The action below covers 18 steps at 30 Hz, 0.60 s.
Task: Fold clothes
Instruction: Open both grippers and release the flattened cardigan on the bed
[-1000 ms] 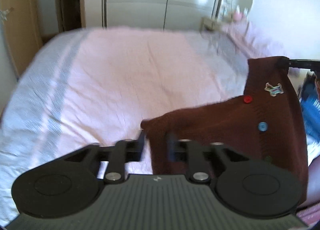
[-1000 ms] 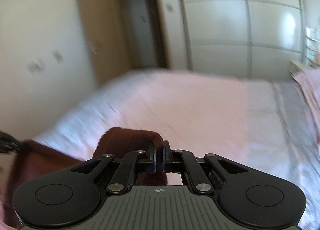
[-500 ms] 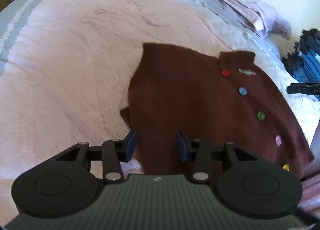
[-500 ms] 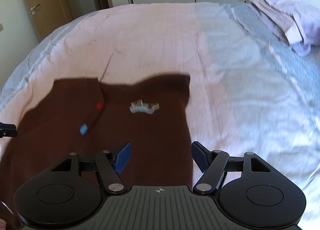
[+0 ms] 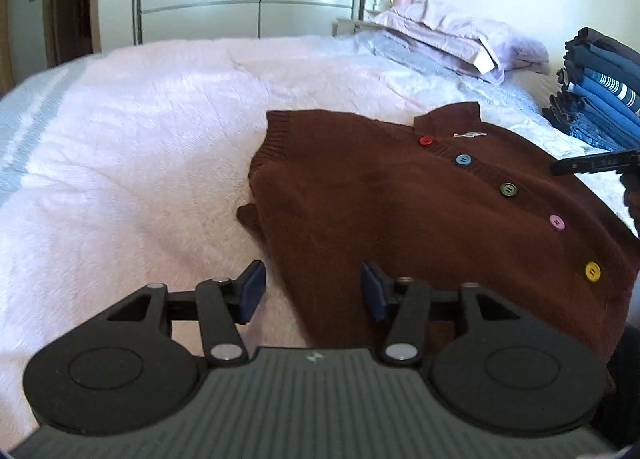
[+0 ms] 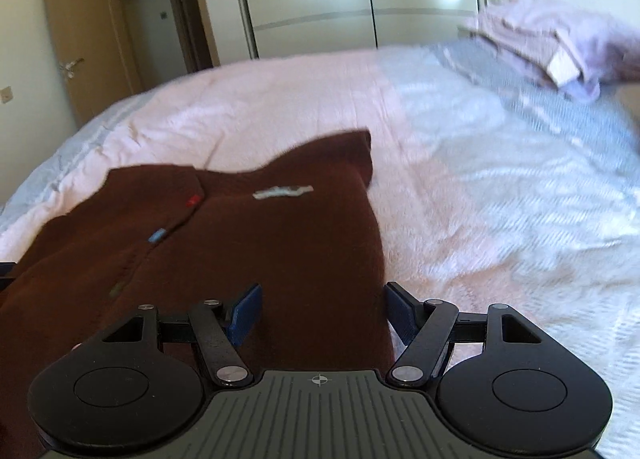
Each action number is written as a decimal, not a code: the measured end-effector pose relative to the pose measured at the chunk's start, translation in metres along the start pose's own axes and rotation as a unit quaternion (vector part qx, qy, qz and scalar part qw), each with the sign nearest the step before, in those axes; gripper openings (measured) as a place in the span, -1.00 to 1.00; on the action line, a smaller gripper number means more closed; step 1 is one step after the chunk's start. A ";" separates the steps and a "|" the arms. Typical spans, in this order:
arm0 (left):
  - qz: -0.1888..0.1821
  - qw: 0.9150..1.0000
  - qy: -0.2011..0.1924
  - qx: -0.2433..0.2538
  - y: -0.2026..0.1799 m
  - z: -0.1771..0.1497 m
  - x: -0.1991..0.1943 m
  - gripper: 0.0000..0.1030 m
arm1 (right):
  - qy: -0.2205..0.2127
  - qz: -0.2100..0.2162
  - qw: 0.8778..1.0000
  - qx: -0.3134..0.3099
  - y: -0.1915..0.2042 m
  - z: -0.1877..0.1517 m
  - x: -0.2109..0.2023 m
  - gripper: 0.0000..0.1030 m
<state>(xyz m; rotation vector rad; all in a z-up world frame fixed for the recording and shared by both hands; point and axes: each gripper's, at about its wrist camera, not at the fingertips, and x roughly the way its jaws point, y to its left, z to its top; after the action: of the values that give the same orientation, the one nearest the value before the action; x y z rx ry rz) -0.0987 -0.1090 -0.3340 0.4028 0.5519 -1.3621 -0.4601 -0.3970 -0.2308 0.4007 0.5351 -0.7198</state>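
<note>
Flat, brown cardigan [image 5: 400, 211] lies collar pointing away, button row running lengthwise.

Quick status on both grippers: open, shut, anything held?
Left gripper: jaws opening, pads clear of the brown cardigan, whose edge lies between them; nothing held.
Right gripper: open wide over the cardigan's other edge; nothing held.

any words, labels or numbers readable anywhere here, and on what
None can be read.
The pale patch on the brown cardigan carries no legible text; it is blurred in the right wrist view.
The small mark on the left gripper's body is a symbol, not lettering.
</note>
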 end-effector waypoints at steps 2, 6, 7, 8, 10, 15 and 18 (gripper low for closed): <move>0.015 1.000 -0.007 -0.008 -0.006 -0.008 -0.020 0.01 | -0.018 0.006 1.000 -0.007 0.001 -0.007 -0.021 0.36; 0.024 1.000 -0.002 -0.010 -0.032 -0.030 -0.062 0.28 | -0.029 0.018 0.999 -0.028 0.003 -0.028 -0.070 0.36; 0.023 1.000 0.002 -0.014 -0.038 -0.035 -0.071 0.28 | -0.031 0.022 0.999 -0.033 0.003 -0.035 -0.083 0.36; 0.023 0.999 0.009 -0.022 -0.044 -0.041 -0.079 0.28 | -0.031 0.026 0.999 -0.033 0.002 -0.042 -0.094 0.36; 0.019 0.999 0.020 -0.034 -0.055 -0.051 -0.091 0.28 | -0.020 0.034 0.999 -0.013 -0.004 -0.059 -0.110 0.36; 0.037 0.999 0.034 -0.001 -0.087 -0.065 -0.099 0.22 | 0.002 0.044 0.999 0.023 -0.012 -0.099 -0.136 0.36; 0.049 0.997 0.043 0.038 -0.100 -0.069 -0.096 0.12 | 0.011 0.048 0.999 0.024 -0.009 -0.113 -0.140 0.36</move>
<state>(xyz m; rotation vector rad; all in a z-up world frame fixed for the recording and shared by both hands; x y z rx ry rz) -0.2179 -0.0099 -0.3287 0.5454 0.5451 -1.2792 -0.5908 -0.2736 -0.2400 0.4756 0.5172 -0.6374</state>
